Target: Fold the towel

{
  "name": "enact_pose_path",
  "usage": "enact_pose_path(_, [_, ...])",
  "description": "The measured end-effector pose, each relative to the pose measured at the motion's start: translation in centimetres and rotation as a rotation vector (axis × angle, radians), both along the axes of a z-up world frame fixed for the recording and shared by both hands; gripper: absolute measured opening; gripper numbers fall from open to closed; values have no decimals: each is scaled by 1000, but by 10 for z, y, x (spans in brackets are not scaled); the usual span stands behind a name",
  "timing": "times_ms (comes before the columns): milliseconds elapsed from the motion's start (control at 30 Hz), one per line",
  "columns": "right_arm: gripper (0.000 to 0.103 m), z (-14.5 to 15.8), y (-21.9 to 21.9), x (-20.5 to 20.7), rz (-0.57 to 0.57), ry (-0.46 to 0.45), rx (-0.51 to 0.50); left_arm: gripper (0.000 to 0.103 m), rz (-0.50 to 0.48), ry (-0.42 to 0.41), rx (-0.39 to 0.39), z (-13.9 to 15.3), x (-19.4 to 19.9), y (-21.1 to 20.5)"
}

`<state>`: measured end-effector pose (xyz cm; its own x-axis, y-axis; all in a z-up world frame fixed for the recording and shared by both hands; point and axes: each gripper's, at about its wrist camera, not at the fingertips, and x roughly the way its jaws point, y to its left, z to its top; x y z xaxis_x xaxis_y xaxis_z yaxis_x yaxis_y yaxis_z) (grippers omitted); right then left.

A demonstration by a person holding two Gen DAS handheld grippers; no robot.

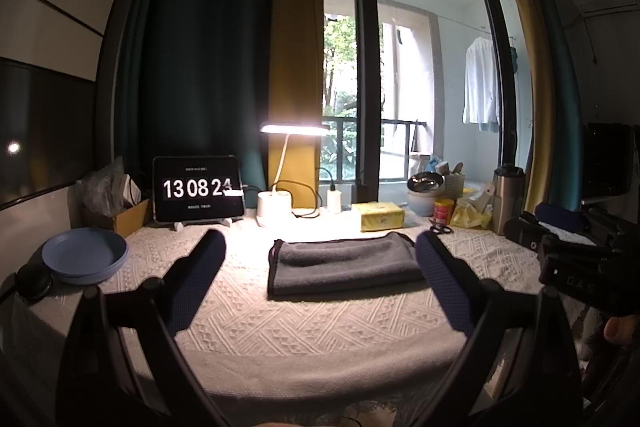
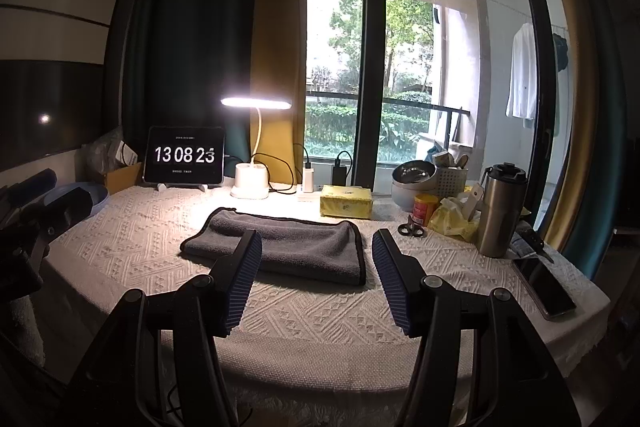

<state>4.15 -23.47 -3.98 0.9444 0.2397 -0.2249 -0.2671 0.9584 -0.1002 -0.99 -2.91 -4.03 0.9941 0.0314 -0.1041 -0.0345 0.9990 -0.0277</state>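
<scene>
A grey towel with dark trim lies folded flat on the white patterned tablecloth, in the middle of the table. It also shows in the right wrist view. My left gripper is open and empty, held above the near side of the table, its fingers either side of the towel in view. My right gripper is open and empty, held back from the towel's near edge. The right gripper's body shows at the right edge of the left wrist view.
Along the back stand a tablet clock, a lit desk lamp, a yellow tissue pack, bowls, scissors and a steel tumbler. A blue plate sits left. A phone lies right.
</scene>
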Motion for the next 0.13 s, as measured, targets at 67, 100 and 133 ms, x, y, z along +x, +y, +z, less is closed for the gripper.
enact_pose_path(67, [61, -1, 0, 1, -1, 7, 1, 97, -1, 3, 1, 0, 0, 1])
enact_pose_path(100, [61, -1, 0, 3, -1, 12, 0, 97, -5, 9, -2, -1, 1, 0])
enact_pose_path(133, [61, -1, 0, 6, -1, 20, -2, 97, -10, 21, -3, -1, 4, 0])
